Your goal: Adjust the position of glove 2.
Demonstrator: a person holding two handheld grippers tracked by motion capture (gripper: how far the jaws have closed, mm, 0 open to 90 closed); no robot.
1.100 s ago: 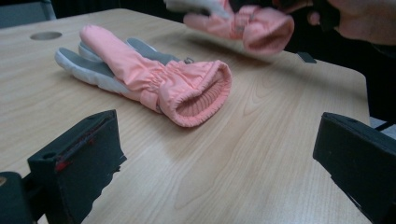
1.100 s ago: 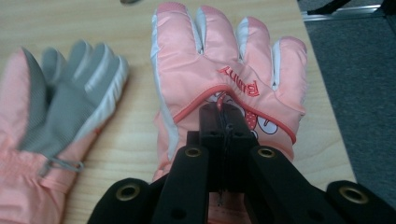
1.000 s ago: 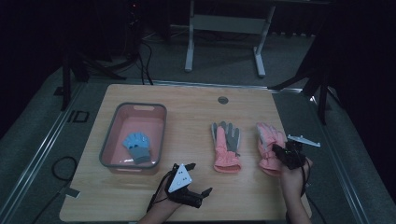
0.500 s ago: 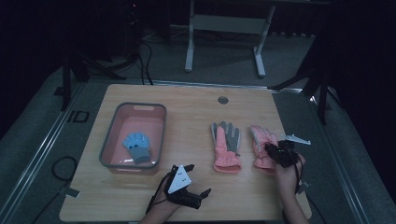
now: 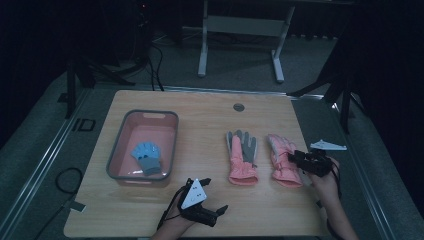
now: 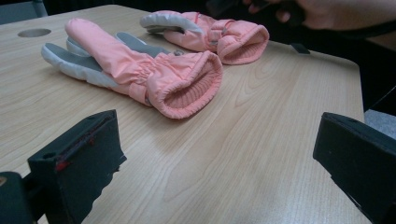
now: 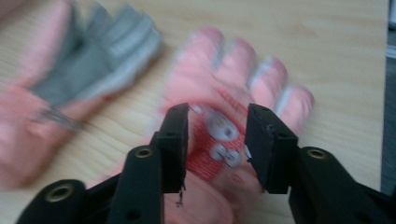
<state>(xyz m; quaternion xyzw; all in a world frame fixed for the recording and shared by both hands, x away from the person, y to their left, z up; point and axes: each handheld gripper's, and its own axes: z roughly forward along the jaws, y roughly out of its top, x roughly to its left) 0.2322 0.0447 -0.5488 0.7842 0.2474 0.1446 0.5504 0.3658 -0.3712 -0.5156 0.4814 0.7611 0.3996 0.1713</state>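
Hovering over the right pink glove [image 5: 282, 161], the right gripper [image 5: 296, 159] sits at the table's right side, its jaws partly apart after just opening, with the glove's back showing between them but no pad pressing on it. In the right gripper view [image 7: 215, 140] the glove [image 7: 233, 116] lies flat with its fingers pointing away, toward the table's far edge, and its cuff toward the near edge; its long axis runs near to far. Just left of it, close beside it, lies the left pink glove [image 5: 241, 157] with grey fingers, along the same near-to-far line, its cuff open toward the near side [image 6: 140, 65]. The left gripper [image 5: 212, 200] rests low near the table's [image 5: 200, 105] near edge, jaws wide apart with nothing between them. Well to the left, a grey tray [image 5: 120, 150] holds a blue glove [image 5: 146, 157].
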